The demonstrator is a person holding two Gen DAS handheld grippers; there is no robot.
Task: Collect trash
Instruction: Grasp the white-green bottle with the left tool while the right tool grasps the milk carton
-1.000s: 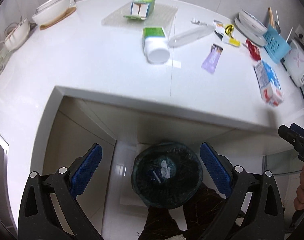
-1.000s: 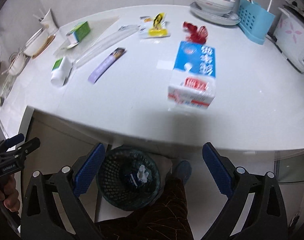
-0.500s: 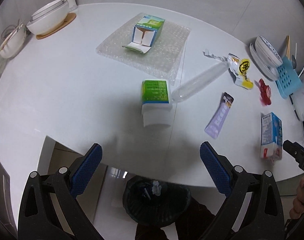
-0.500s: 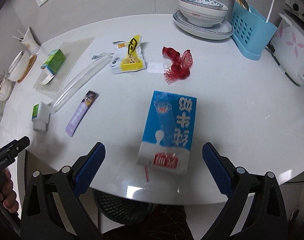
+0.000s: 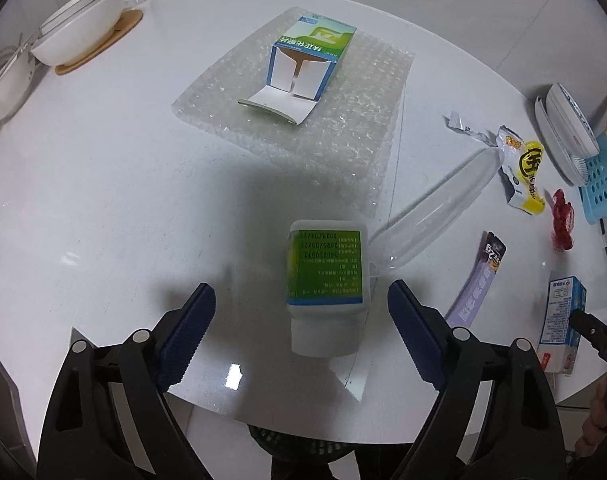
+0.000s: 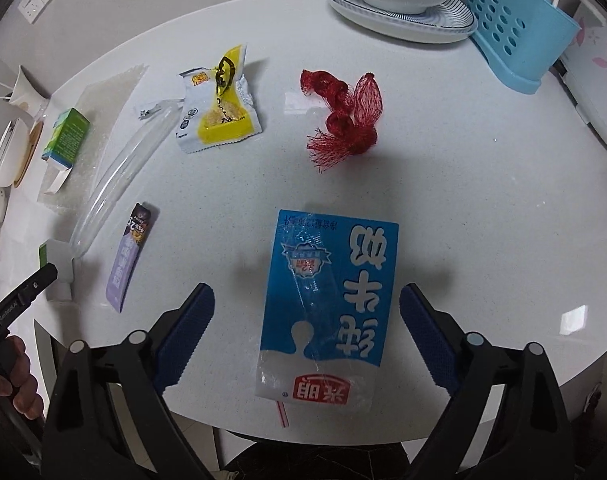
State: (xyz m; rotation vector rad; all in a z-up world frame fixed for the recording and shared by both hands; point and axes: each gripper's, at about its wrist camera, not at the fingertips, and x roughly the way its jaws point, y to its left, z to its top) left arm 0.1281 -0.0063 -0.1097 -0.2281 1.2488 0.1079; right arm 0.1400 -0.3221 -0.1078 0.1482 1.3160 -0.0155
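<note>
Our left gripper (image 5: 301, 312) hangs spread above the bottle (image 5: 326, 280), jaws just narrowing; our right gripper (image 6: 306, 314), likewise spread and narrowing, straddles the carton (image 6: 329, 304) untouched.

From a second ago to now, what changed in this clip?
Both grippers moved from over the bin in over the table: the left gripper now frames the white bottle, the right gripper the blue milk carton. Both sets of jaws have just been closing slightly, touching nothing. The trash on the table has not shifted.
</note>
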